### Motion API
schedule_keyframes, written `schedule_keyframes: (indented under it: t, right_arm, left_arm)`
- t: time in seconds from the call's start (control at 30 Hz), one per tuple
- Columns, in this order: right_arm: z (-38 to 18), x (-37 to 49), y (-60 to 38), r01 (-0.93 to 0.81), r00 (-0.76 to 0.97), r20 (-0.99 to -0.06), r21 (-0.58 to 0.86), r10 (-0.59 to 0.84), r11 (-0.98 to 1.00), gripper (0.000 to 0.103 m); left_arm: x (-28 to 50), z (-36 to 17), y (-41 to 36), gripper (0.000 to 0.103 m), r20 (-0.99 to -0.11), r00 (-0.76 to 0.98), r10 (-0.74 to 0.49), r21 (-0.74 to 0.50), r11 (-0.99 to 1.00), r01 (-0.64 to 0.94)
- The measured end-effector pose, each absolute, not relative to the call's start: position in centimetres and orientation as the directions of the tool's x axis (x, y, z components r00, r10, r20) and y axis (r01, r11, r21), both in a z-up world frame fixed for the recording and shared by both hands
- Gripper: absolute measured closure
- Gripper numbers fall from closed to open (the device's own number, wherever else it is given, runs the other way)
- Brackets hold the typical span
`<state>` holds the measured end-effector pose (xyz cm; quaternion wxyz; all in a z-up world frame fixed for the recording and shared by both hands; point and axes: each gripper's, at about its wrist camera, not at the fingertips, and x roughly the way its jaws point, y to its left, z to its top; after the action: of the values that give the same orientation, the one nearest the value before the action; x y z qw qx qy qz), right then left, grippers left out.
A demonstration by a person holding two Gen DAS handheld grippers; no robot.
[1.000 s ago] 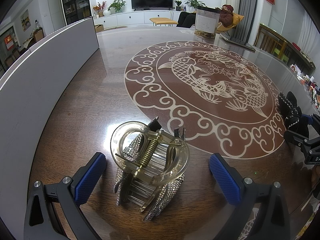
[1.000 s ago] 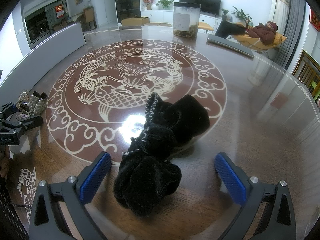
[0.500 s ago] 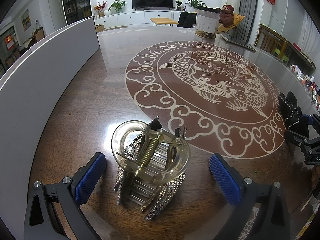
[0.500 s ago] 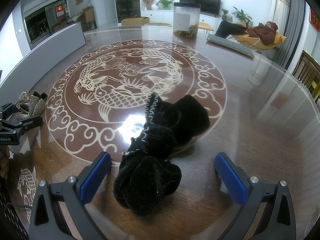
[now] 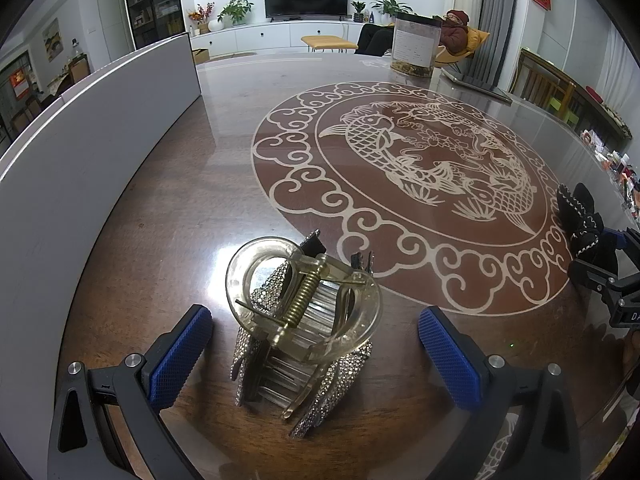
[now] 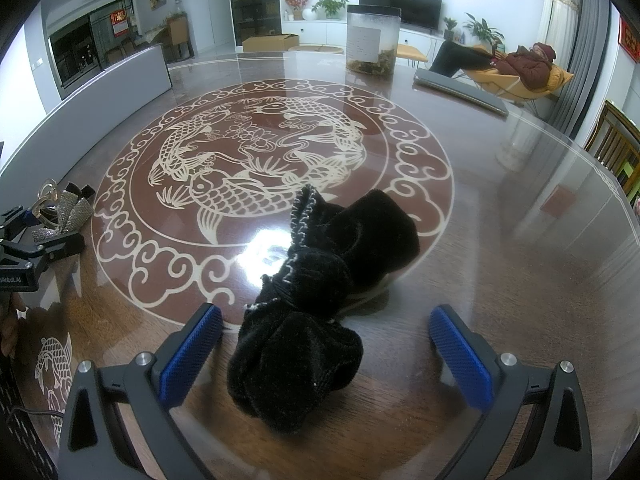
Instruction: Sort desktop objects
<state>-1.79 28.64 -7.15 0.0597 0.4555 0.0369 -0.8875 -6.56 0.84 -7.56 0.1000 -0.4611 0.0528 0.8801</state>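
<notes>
Hair claw clip, rhinestone-edged, lies on glossy table between wide-open left gripper pads; black velvet scrunchie likewise straddled by wide-open right gripper, nothing held; pre-grasp stage, apparently; next: close squarely on each item

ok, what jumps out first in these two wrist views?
The carp medallion inlaid in the glossy table dominates both views. The left gripper stands open around a clear rhinestone hair claw, the right gripper open around a black velvet scrunchie. Far off, a lidded jar stands.
</notes>
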Motion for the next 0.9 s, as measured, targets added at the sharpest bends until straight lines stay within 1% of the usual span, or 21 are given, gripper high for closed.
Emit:
schedule_keyframes:
  t: [0.9]
  right_arm:
    - [-7.23, -1.94, 28.67, 0.139, -0.578, -0.813, -0.012, -0.071, -0.990, 0.000]
  left_arm:
    - [-6.44, -7.57, 0.80, 0.000, -0.822, -0.555, 0.128, 0.000, -0.974, -0.225]
